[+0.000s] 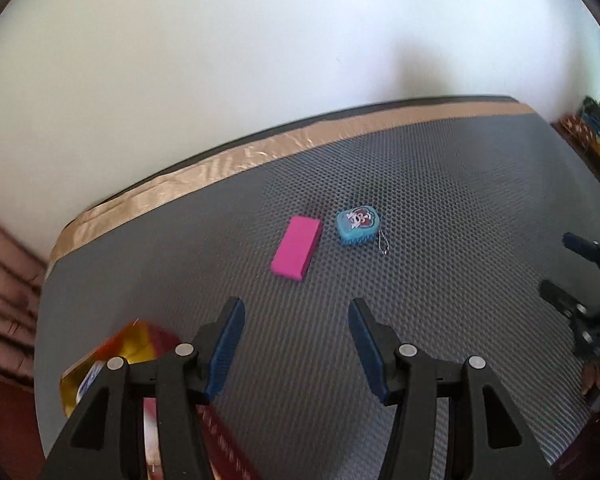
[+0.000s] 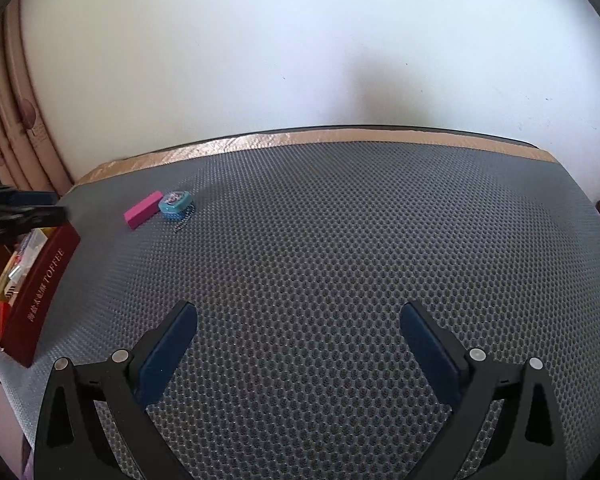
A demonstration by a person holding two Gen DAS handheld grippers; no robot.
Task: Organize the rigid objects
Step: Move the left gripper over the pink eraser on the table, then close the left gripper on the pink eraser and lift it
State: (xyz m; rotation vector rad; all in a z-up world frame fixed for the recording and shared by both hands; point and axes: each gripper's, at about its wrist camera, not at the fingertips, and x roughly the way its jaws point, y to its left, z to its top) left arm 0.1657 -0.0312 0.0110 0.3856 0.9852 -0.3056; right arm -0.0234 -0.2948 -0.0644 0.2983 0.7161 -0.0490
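The left gripper (image 1: 296, 312), jaws apart and empty, points at the pink block (image 1: 296, 249) at twelve o'clock, likely its next pick for the red box (image 2: 40, 296). The right gripper (image 2: 298, 320) hangs wide, empty, clear. The blue charm (image 1: 357, 226) lies just beside the block.

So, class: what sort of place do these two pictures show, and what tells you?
Probably a room in a home, with a table set up for sorting. A grey honeycomb mat covers the table against a plain white wall, a curtain hangs at one side, and a toffee box holds small items.
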